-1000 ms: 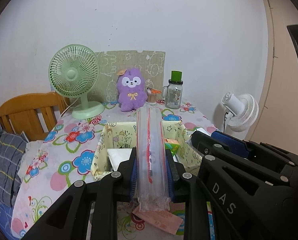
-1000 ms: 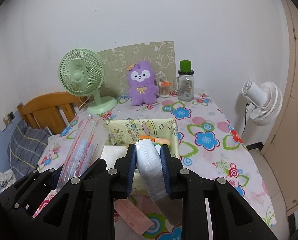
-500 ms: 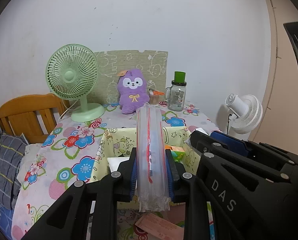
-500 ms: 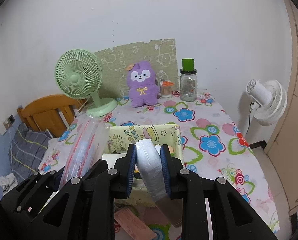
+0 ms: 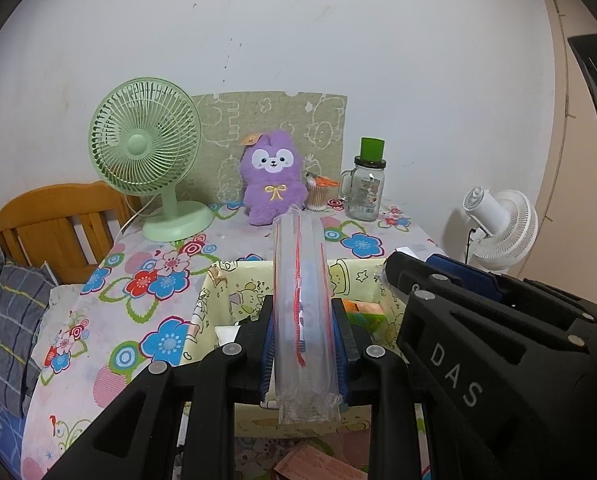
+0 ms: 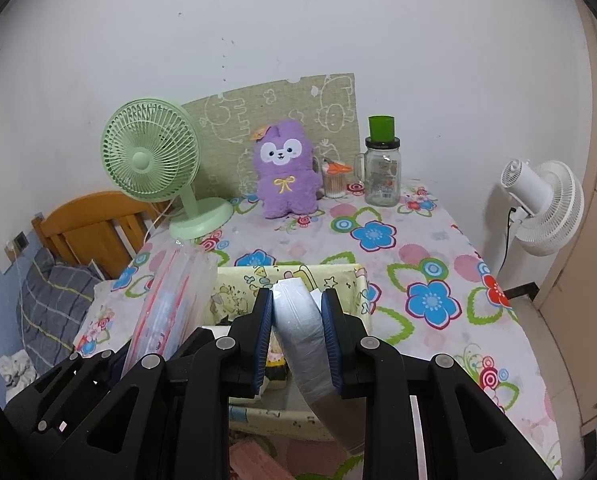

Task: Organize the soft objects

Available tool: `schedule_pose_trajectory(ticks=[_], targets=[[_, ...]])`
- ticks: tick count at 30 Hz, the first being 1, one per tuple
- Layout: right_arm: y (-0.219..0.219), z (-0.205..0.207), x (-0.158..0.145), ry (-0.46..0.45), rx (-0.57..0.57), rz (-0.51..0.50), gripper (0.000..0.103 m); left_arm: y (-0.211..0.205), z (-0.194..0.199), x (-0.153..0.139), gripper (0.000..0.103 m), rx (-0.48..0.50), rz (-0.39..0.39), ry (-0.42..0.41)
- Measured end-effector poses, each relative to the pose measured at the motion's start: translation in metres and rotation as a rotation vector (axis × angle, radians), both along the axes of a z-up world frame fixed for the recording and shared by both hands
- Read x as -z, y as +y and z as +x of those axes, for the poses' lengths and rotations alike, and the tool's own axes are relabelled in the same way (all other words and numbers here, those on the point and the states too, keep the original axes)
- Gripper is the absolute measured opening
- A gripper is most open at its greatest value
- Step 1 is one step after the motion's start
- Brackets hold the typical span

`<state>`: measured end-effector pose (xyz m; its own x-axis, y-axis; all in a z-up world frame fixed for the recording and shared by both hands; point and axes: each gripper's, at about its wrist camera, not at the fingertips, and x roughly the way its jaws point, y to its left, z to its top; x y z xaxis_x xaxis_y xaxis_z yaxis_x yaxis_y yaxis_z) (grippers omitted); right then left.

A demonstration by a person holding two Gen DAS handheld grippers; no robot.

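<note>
Two loads aloft: left gripper (image 5: 303, 350) clamped on clear zip bag (image 5: 303, 304), right gripper (image 6: 297, 342) on white soft pack (image 6: 300, 320); next, lower into fabric bin (image 6: 360, 280) at 12 o'clock.

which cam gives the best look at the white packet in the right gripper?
Right wrist view. The white packet sits centre frame, pinched between the right gripper pads, above the yellow fabric box. In the left wrist view the packet is hidden; only the right gripper's black body shows, beside the clear bag in the left gripper.
</note>
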<state>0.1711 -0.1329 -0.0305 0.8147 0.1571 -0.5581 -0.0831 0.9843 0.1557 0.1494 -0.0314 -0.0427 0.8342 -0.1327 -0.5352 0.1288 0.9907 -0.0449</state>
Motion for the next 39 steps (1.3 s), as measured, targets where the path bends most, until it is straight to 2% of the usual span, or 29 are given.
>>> schedule_pose_trajectory(ticks=[13, 27, 30, 31, 32, 34, 39], targets=[[-0.007, 0.027, 0.002, 0.012, 0.013, 0.031, 0.028, 0.0, 0.028, 0.016, 0.025, -0.017, 0.012, 0.063], [0.001, 0.055, 0.031, 0.112, -0.03, 0.059, 0.03, 0.006, 0.042, 0.038, 0.027, -0.025, 0.031, 0.125], [0.003, 0.056, 0.037, 0.133, -0.039, 0.047, 0.041, 0.005, 0.042, 0.04, 0.027, -0.02, 0.033, 0.128], [0.003, 0.057, 0.038, 0.138, -0.043, 0.049, 0.053, 0.005, 0.042, 0.041, 0.027, -0.019, 0.03, 0.129], [0.002, 0.056, 0.039, 0.144, -0.047, 0.058, 0.06, 0.004, 0.042, 0.041, 0.027, -0.02, 0.029, 0.129], [-0.001, 0.054, 0.039, 0.136, -0.045, 0.077, 0.062, 0.003, 0.042, 0.041, 0.027, -0.017, 0.027, 0.13], [-0.006, 0.048, 0.034, 0.113, -0.028, 0.046, 0.062, -0.004, 0.041, 0.041, 0.027, -0.004, 0.023, 0.129]])
